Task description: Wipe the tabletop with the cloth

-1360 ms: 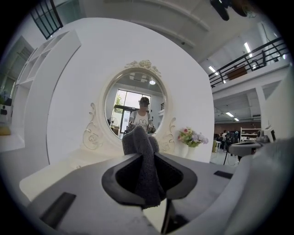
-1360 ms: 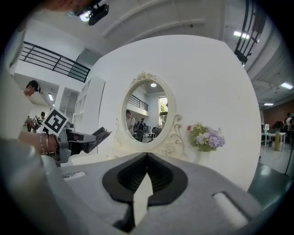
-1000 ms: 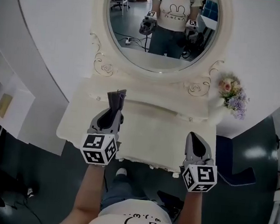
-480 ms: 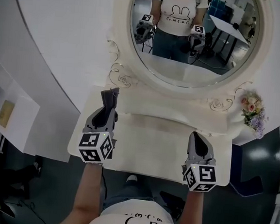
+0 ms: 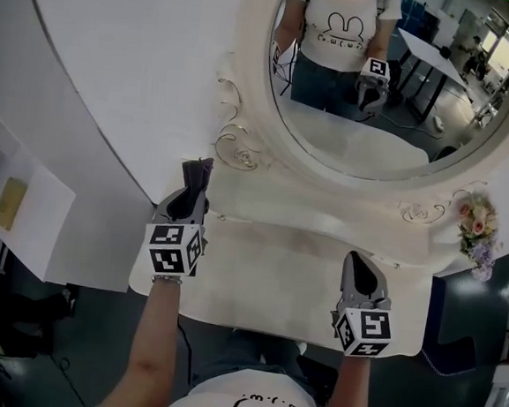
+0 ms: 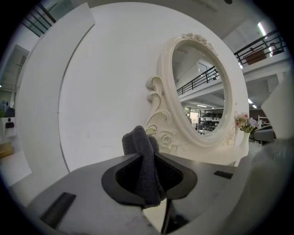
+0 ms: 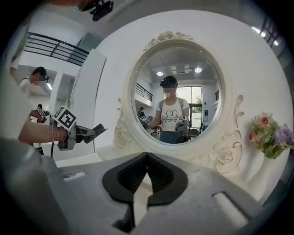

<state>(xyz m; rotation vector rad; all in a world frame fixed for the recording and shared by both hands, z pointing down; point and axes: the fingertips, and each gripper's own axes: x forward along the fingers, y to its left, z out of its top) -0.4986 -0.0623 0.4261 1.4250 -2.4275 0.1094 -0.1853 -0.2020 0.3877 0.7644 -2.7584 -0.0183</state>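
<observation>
Right gripper: jaws closed tip to tip, nothing between them, over the tabletop near its 5 o'clock edge. Left gripper: jaws narrow, clamped on the dark grey cloth, at the tabletop's 9 o'clock edge; the cloth's end projects beyond the tips. Oval mirror stands at 12 o'clock, flowers at 2 o'clock.

Both forearms bare, stretched forward, roughly parallel. The left forearm carries the left gripper, which points ahead and slightly down. Its jaws are clamped on a dark cloth, with folds bunched above the tips. The right gripper sits nearer the body on the right forearm, jaw tips closed together with nothing between them.
</observation>
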